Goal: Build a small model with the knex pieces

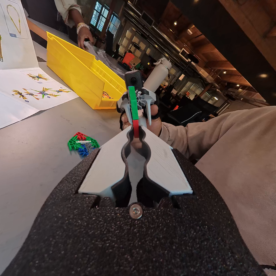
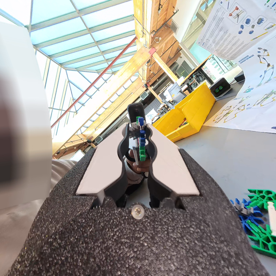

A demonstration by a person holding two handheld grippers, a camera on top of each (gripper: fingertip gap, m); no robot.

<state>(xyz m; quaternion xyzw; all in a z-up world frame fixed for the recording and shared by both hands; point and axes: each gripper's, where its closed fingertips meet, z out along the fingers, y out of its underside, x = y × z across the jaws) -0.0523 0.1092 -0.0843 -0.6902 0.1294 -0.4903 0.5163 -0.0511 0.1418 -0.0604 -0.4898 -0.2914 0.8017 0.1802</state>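
Note:
My left gripper (image 1: pixel 135 128) is shut on a red connector (image 1: pixel 135 132), held in the air above the grey table (image 1: pixel 44 156). The red piece joins a green connector (image 1: pixel 133 103) and a grey snowflake connector (image 1: pixel 140 99). My right gripper (image 1: pixel 139 123) faces it from the far side with its fingers around that same assembly. In the right wrist view, my right gripper (image 2: pixel 137 127) is shut on the assembly's blue (image 2: pixel 141 132) and green (image 2: pixel 142 153) connectors. The left gripper's camera (image 2: pixel 135 113) and the hand holding it show just behind.
A pile of loose green, blue, red and grey connectors (image 1: pixel 82 144) lies on the table; it also shows in the right wrist view (image 2: pixel 261 221). A yellow bin (image 1: pixel 77 70), instruction sheets (image 1: pixel 29 92), a white bottle (image 1: pixel 159 73) and another person's hand (image 1: pixel 84 37) lie beyond. The grippers' ends are close to 4 centimeters from one another.

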